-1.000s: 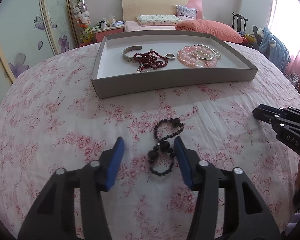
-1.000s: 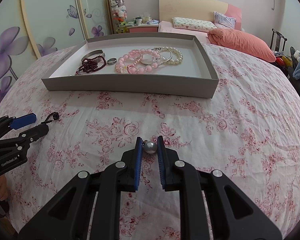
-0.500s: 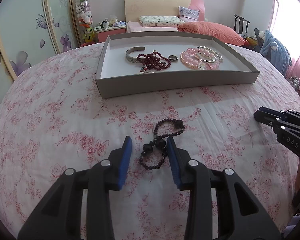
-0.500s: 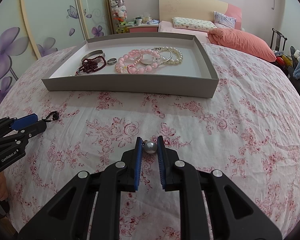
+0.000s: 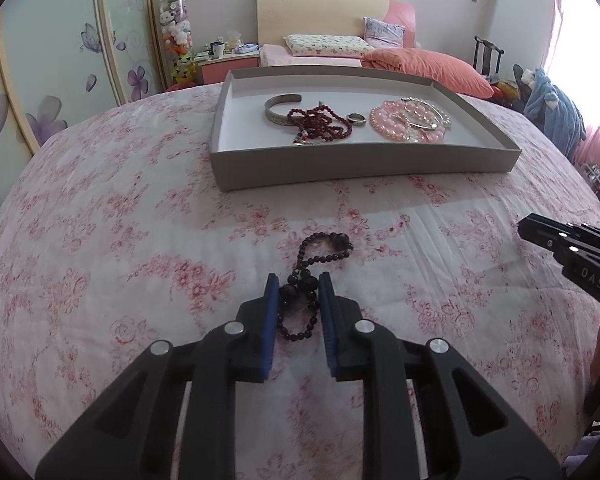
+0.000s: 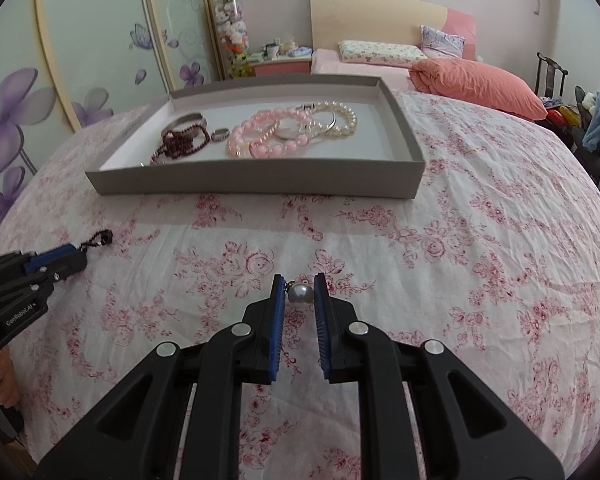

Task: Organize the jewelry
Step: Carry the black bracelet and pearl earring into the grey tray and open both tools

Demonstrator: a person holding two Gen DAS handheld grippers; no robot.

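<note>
A black bead bracelet lies on the floral bedspread. My left gripper is shut on its near part, blue pads touching the big beads; the far loop shows past it in the right wrist view. My right gripper is shut on a grey pearl earring just above the bedspread. A grey tray lies beyond, holding a silver bangle, dark red beads, a ring, pink bead bracelets and a pearl bracelet.
The right gripper's body shows at the right edge of the left view; the left gripper's body shows at the left of the right view. Pillows lie behind the tray. A wardrobe stands left.
My left gripper's jaws have narrowed from wide open and closed onto the black bead bracelet. The right gripper has stayed still, holding the pearl earring.
</note>
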